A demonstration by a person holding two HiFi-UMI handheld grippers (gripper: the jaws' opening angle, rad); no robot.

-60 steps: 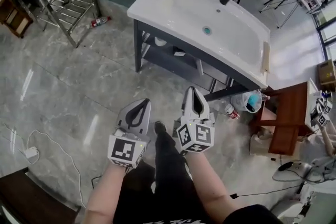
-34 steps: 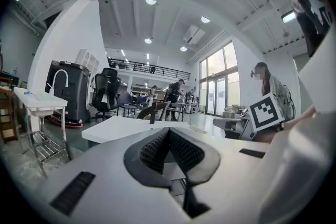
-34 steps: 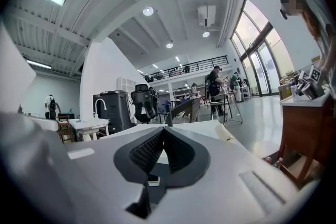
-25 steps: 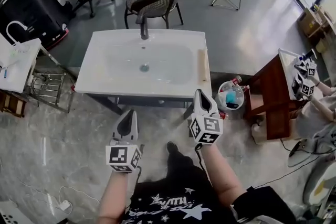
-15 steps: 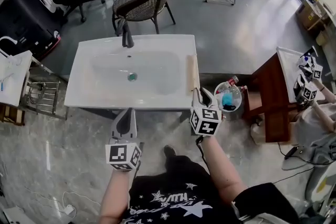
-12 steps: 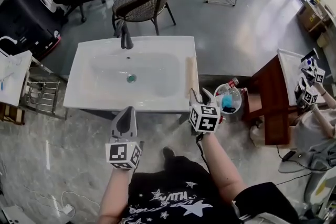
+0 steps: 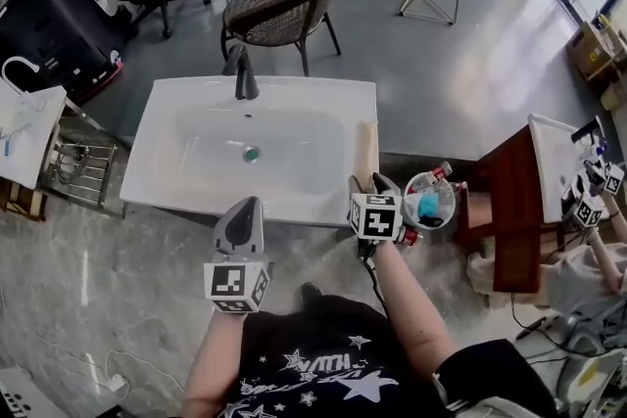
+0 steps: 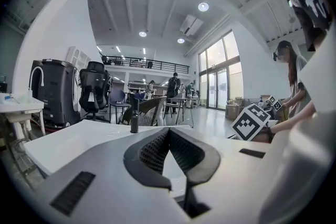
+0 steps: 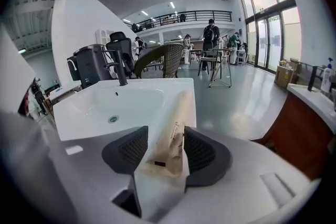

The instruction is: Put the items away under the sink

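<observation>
A long beige paper-wrapped package [image 7: 365,150] lies along the right rim of the white sink [image 7: 186,196]. My right gripper [image 7: 370,179] is at the package's near end, tilted down. In the right gripper view the package [image 9: 177,113] runs between the two pads [image 9: 134,149], and the jaws have just been opening, so they stand open around it without pressing. My left gripper [image 7: 247,204] hovers at the sink's front edge, pointing level across the top. Its jaws meet at the tips [image 8: 169,131], shut with nothing in them. The space under the sink is hidden.
A dark faucet [image 7: 241,73] stands at the sink's back, with a wicker chair [image 7: 284,10] behind it. Right of the sink sit a clear bag of bottles [image 7: 428,201] and a brown wooden stand [image 7: 509,210]. A metal rack [image 7: 78,173] is on the left.
Both grippers have come up to the sink's front edge. The right one has dipped to the package's near end and spread its jaws around it. The left stays shut.
</observation>
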